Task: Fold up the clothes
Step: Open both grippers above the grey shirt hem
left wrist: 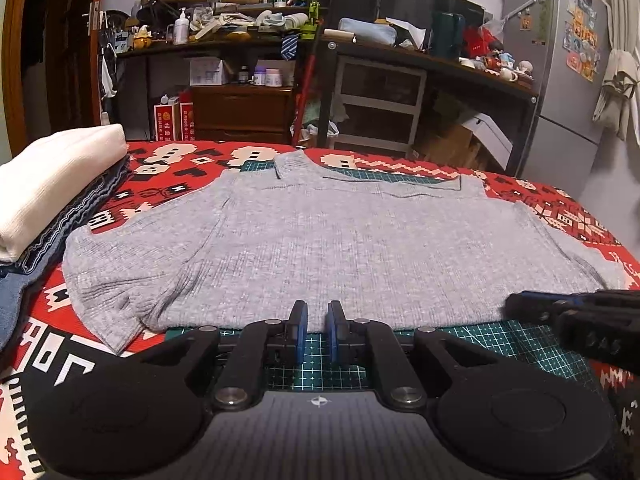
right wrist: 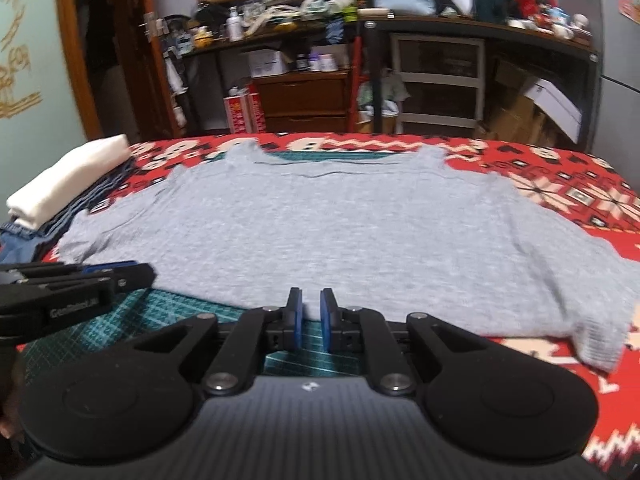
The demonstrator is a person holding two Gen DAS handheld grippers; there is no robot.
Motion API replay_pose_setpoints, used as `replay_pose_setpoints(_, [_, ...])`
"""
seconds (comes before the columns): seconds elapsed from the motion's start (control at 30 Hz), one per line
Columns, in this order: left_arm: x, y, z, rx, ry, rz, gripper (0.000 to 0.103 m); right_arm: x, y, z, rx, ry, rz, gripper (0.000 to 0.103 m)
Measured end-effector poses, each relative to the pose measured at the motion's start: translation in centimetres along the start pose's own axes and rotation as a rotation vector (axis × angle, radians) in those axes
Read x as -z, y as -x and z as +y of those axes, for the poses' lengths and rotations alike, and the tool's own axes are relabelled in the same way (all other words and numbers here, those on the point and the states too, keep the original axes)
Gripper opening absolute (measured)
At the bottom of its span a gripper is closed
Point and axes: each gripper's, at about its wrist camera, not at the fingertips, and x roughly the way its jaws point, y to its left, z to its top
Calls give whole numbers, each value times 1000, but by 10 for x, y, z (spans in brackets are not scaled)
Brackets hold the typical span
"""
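While both grippers hover low over the green mat (left wrist: pixel 320 364), the left gripper (left wrist: pixel 316 314) and right gripper (right wrist: pixel 307 312) each show a narrow gap between the pads, nearly closed and holding nothing, tips at the near hem of the grey shirt (left wrist: pixel 340 248). It lies flat, collar far, on a red patterned cloth (left wrist: pixel 560 208). Left of it sits a stack of folded clothes (left wrist: pixel 52 184). Beyond stand cluttered shelves (left wrist: pixel 248 20) and a fridge (left wrist: pixel 560 80)

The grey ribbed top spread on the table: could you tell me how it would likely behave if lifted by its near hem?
The grey ribbed top lies flat and thin, so it probably drapes limply. Its knit looks stretchy; the hem may sag between grips.
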Motion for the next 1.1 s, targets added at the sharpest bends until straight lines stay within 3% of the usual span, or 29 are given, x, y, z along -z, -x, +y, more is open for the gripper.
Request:
replay_pose_setpoints(0.4, [-3,0,2,-4,8,-3,10,0,15,-46,134,-97,0,11])
replay_pose_setpoints(0.5, [-3,3,2,-6,3,-10,15,-2,22,-46,145,-85,-23,14])
replay_pose_setpoints(0.6, [-4,8,0,-9,-17,-23,28,-2,28,-37,131,-36,-60,38])
replay_pose_setpoints(0.67, [-5,10,-1,-19,-30,-32,38,-2,26,-27,126,7,-70,45])
replay_pose_setpoints(0.7, [-6,11,0,-24,-33,-35,42,-1,24,-23,124,23,-69,55])
replay_pose_setpoints(0.73, [-7,12,0,-29,-36,-38,50,0,20,-20,122,31,-70,66])
replay_pose_setpoints(0.77, [-7,12,1,-28,-35,-34,59,0,17,-18,126,35,-70,70])
replay_pose_setpoints(0.9, [-8,7,2,-31,-50,-19,65,-2,9,-12,120,32,-78,89])
replay_pose_setpoints(1.1, [-9,-6,2,-22,-99,14,78,-5,-10,-21,99,-33,-22,95])
